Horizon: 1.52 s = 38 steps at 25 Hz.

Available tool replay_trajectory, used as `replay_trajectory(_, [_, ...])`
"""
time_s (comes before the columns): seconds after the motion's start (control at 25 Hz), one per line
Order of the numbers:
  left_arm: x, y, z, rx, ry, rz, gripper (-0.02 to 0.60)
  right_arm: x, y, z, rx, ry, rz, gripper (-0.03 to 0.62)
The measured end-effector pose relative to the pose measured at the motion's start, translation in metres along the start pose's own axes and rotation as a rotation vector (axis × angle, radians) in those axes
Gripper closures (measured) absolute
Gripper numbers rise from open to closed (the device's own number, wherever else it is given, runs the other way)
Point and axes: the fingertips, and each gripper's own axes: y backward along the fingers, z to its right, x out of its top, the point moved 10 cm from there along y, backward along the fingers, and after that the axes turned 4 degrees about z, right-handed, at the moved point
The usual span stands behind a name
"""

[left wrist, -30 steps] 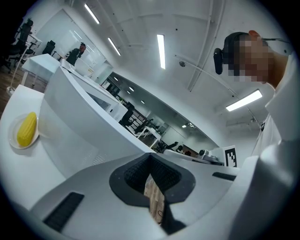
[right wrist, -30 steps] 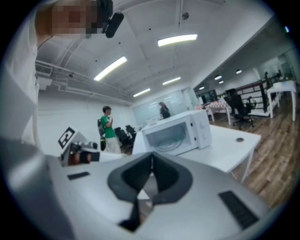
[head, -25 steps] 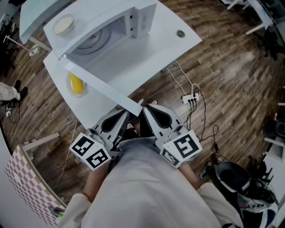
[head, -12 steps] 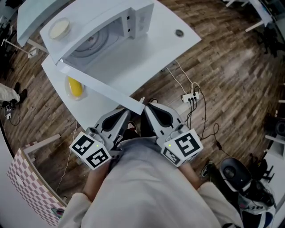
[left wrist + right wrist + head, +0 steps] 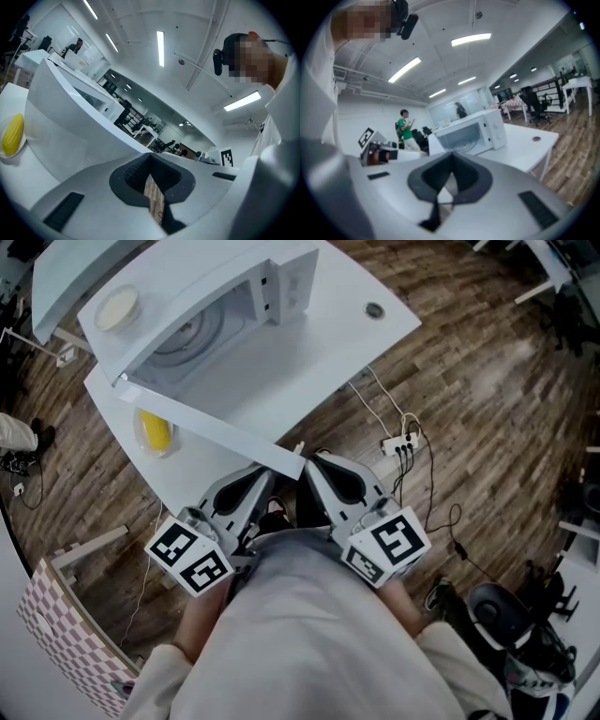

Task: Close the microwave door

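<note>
The white box-shaped microwave (image 5: 281,282) is sitting on the white table (image 5: 361,343), its flat white door (image 5: 211,426) standing wide open toward the person. The left gripper (image 5: 266,474) and right gripper (image 5: 311,465) are hovering just beside the door's free end, each with jaws pressed together, gripping nothing.

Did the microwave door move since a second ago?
No. The white microwave door sits just as near the yellow corn cob beside it as before, and it is wide open. Only the camera view shifted slightly.
</note>
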Motion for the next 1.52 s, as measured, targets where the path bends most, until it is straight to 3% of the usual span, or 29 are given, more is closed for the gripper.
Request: replay_trajectory(1.52, [0.024,-0.059,-0.016,-0.001,0.051,-0.014,0.566,0.035,-0.035,0.071,0.109,-0.048,-0.031,0.571])
